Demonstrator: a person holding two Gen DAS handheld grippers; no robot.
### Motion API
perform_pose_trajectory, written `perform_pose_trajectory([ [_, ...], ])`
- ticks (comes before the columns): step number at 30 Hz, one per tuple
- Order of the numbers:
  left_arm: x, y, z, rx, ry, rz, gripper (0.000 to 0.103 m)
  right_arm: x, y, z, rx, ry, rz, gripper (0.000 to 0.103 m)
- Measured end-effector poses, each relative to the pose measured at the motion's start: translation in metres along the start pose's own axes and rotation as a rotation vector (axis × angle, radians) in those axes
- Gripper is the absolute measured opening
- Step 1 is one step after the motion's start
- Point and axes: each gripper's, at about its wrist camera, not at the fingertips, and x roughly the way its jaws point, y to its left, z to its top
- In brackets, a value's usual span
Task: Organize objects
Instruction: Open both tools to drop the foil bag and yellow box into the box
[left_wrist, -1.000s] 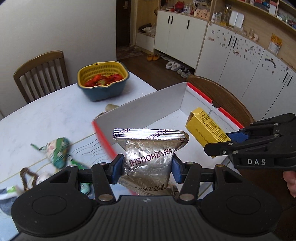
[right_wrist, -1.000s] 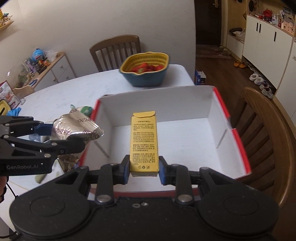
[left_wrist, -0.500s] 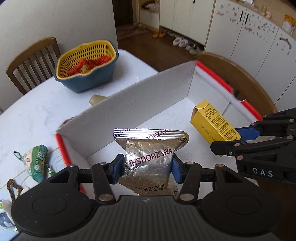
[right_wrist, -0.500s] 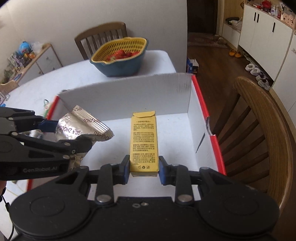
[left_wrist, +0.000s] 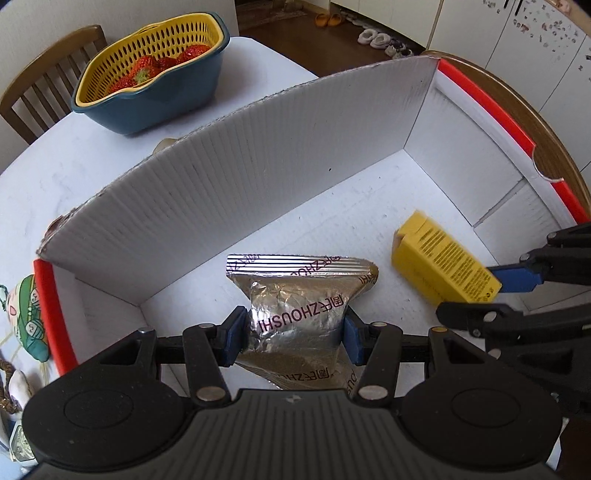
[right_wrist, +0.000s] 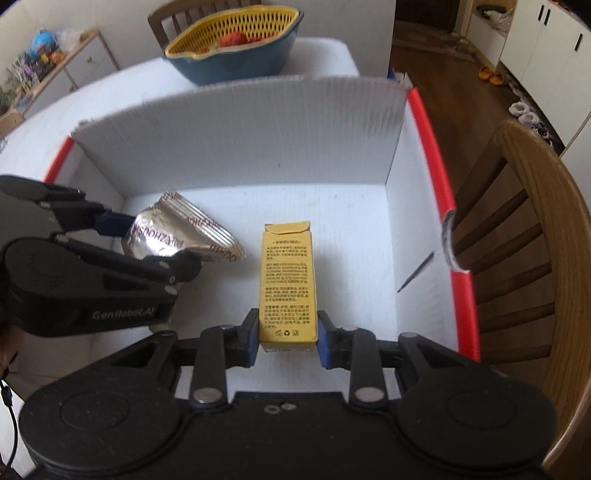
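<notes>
Both loads hang inside the white box (right_wrist: 236, 147). Left gripper (left_wrist: 293, 330) pinches the foil pouch (left_wrist: 299, 295) — right gripper (right_wrist: 287, 338) clamps the yellow carton (right_wrist: 288, 280), long axis pointing at the far wall. Floor contact probably not made — hard to tell.

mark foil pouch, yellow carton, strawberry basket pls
foil pouch (left_wrist: 299, 314), left wrist view, on its printed middle.
yellow carton (right_wrist: 288, 284), right wrist view, on its text face.
strawberry basket (left_wrist: 155, 99), left wrist view, on its blue outer wall.
</notes>
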Motion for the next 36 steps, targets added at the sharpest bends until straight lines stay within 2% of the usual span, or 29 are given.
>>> perform_pose_trajectory([
  [10, 0.006, 0.003, 0.0, -0.014, 0.033, -0.018, 0.055, 0.013, 0.0, 0.002, -0.002, 0.055, -0.002, 0.029],
  [14, 0.002, 0.005, -0.002, -0.024, 0.019, -0.024, 0.066, 0.012, -0.002, -0.001, 0.002, 0.056, 0.014, 0.032],
  [17, -0.004, 0.006, -0.002, -0.024, 0.005, -0.034, 0.066, 0.006, -0.003, -0.001, 0.01, 0.041, 0.019, 0.037],
  [23, -0.027, 0.009, -0.008, -0.028, -0.045, -0.052, 0.066, -0.013, -0.002, -0.004, 0.016, -0.009, 0.024, 0.043],
  [36, -0.1, 0.018, -0.037, -0.035, -0.196, -0.062, 0.066, -0.066, 0.017, -0.016, 0.006, -0.119, 0.046, 0.047],
])
